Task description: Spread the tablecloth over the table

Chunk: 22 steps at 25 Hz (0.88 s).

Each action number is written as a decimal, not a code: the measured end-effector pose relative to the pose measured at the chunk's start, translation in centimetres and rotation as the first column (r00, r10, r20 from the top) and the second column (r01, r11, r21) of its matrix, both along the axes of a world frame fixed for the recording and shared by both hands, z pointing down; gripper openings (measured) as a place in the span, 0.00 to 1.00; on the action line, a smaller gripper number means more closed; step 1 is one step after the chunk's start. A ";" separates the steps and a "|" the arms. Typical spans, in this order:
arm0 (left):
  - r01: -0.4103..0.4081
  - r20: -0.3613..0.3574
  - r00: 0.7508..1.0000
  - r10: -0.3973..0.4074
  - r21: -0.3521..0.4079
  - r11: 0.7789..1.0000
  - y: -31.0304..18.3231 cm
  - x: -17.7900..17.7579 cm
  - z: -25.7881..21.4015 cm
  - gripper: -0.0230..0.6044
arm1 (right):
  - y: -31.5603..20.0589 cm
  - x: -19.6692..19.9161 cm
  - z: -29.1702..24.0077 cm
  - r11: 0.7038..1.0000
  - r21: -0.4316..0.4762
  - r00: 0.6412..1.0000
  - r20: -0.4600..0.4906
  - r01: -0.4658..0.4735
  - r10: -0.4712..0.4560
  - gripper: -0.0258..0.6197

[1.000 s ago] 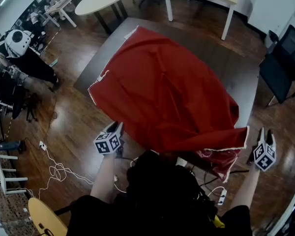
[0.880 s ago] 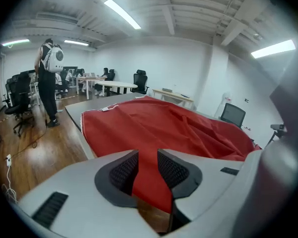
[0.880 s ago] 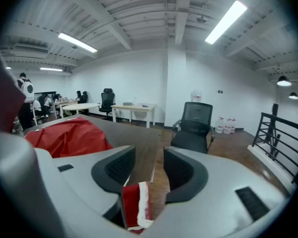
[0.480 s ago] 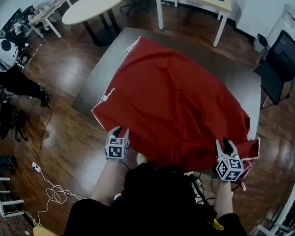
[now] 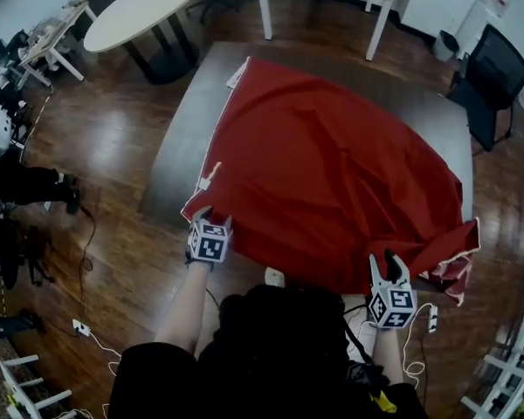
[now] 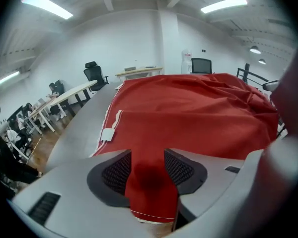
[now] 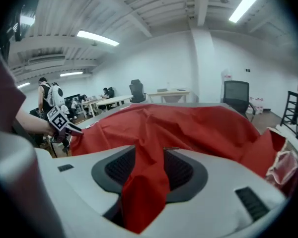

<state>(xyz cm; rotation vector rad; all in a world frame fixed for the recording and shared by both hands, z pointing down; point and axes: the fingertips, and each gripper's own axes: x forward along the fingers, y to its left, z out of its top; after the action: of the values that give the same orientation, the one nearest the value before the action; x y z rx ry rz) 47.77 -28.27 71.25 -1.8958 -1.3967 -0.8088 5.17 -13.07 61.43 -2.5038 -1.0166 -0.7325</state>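
Red tablecloth (image 5: 332, 173) lies rumpled over most of the grey table (image 5: 179, 138); bare tabletop shows along the left and far sides. Near right corner of cloth is folded over and hangs off the table edge. A white tag (image 5: 205, 182) sits on the left hem. At the near left corner of the cloth, the left gripper (image 5: 202, 217): jaws have just been opening, pads now stand apart, hem lying slack between them, not pinched. At the near edge toward the right, the right gripper (image 5: 386, 261): jaws clamped on a bunched fold of cloth. Further out: round table (image 5: 140, 7) far left, black chair (image 5: 493, 68) far right, wooden floor (image 5: 113, 147)
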 end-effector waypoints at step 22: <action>0.262 0.040 0.964 -0.264 0.042 0.964 -4.7 13.9 -0.8 0.09 | -2.0 3.3 6.9 0.995 0.095 0.972 0.233 -0.002 -0.020 0.19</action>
<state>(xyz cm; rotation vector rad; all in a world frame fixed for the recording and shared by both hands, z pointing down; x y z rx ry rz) 61.65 -32.94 70.47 -2.0738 -1.1609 -1.0022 8.51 -15.04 68.33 -2.3827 -1.0207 -1.0727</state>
